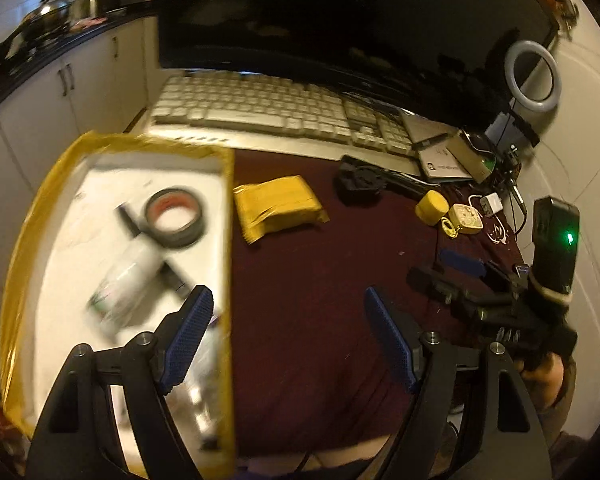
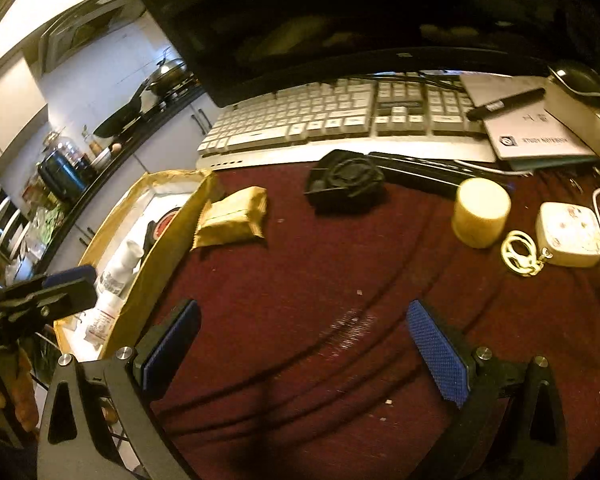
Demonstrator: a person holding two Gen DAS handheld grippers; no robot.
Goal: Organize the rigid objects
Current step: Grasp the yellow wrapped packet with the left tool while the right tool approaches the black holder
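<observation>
The bench with its dark red cloth carries everything, and at its left side stands the open box with yellow tape on the rim, where a tape roll and a white bottle already lie. The things not yet sorted are on the cloth in a row before the keyboard: the yellow packet just beside the box wall, then the black fan, then the yellow cylinder, and last the small square case far on the right. My left fingers are spread apart with nothing between them, and they hang over the box edge. My right fingers are spread wide and also hold nothing; they point over the bare cloth toward the fan and the cylinder. I judge the right hand is nearer to the cylinder and the case, which lie ahead and to the right. The packet, with its long side along the box wall, is closer to the left hand.
</observation>
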